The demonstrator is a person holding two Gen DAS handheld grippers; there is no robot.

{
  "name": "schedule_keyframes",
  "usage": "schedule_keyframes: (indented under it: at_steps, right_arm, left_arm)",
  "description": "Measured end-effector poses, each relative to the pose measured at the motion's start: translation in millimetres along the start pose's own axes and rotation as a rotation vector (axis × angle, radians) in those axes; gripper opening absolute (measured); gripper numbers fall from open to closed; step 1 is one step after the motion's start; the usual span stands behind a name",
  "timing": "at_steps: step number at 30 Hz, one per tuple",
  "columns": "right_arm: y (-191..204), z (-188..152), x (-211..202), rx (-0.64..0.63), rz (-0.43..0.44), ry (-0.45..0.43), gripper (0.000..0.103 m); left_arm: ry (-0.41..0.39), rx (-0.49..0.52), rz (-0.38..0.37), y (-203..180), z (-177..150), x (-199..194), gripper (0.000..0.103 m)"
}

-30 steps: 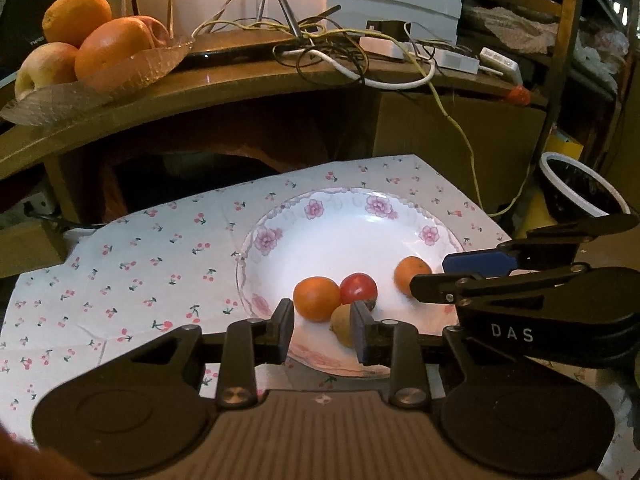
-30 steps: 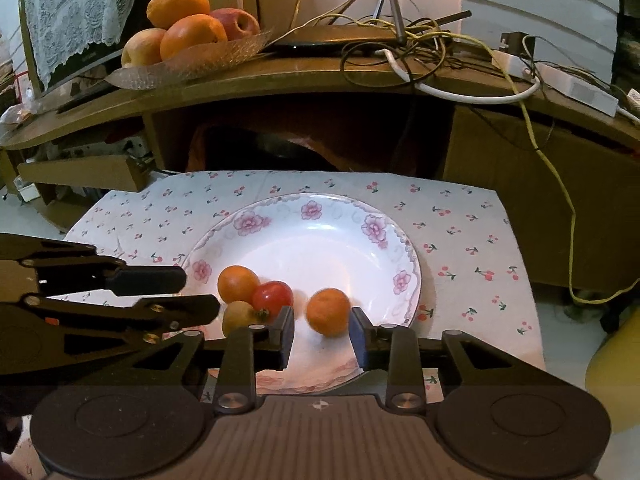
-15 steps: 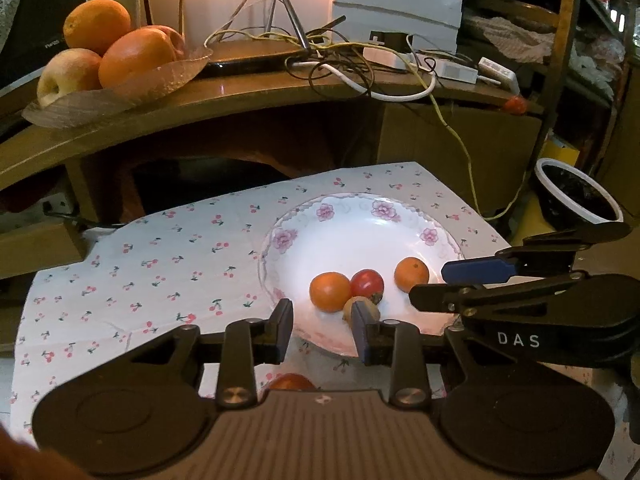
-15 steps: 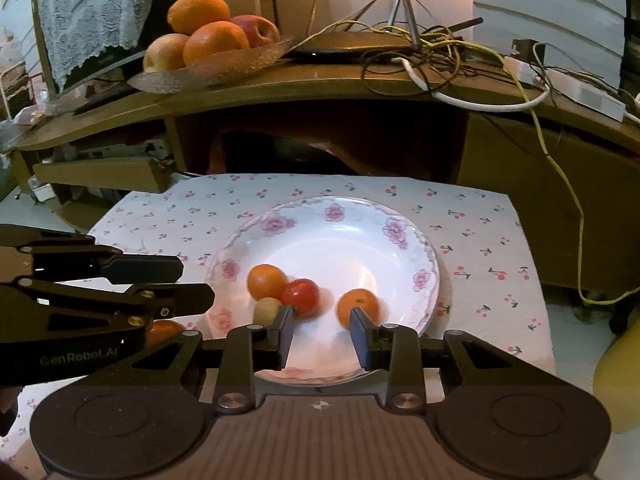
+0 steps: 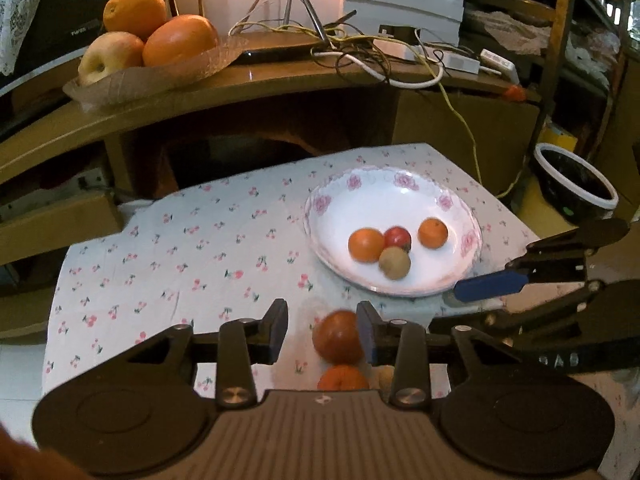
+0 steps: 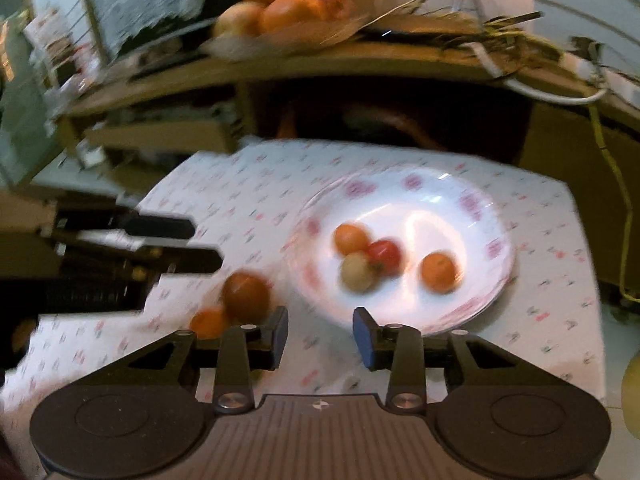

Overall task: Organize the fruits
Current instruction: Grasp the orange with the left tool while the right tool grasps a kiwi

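A white floral plate (image 5: 460, 216) (image 6: 472, 200) on the cherry-print cloth holds two oranges (image 5: 365, 244) (image 5: 433, 233), a red tomato (image 5: 399, 237) and a brownish fruit (image 5: 394, 263). Loose on the cloth near the front lie a red-orange fruit (image 5: 338, 336) (image 6: 246, 297), a small orange (image 5: 342, 378) (image 6: 209, 322) and a small brown fruit (image 5: 385, 376). My left gripper (image 5: 322, 332) is open, the red-orange fruit just inside its right finger. My right gripper (image 6: 320, 334) is open and empty at the plate's near rim; that view is blurred.
A wooden desk behind carries a glass dish (image 5: 160, 74) of large oranges and an apple, plus tangled cables (image 5: 380, 52). A dark white-rimmed bin (image 5: 576, 188) stands at the right. The cloth's left part (image 5: 180, 260) is bare.
Both grippers have pulled back and left from the plate. Loose fruits on the cloth have come into view near the left gripper. Both grippers stay open.
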State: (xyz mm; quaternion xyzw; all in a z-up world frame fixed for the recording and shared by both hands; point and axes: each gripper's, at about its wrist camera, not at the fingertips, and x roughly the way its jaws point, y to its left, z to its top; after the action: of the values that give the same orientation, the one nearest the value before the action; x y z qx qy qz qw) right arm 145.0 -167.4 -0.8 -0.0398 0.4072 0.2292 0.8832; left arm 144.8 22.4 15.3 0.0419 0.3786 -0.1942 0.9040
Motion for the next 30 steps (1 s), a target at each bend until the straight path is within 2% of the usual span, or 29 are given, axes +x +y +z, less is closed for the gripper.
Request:
schedule_keyframes:
  at_steps: [11, 21, 30]
  right_arm:
    - [35.1, -14.1, 16.2, -0.178, 0.077, 0.065, 0.042]
    - [40.8, -18.4, 33.1, -0.202, 0.098, 0.104, 0.042]
    - [44.3, -18.6, 38.4, -0.218, 0.085, 0.108, 0.04]
  left_arm:
    - [0.054, 0.066, -0.051, -1.3, -15.8, -2.3, 0.043]
    - [0.105, 0.111, -0.069, 3.2, -27.5, -0.5, 0.043]
    - [0.121, 0.099, -0.096, 5.8, -32.7, 4.4, 0.044]
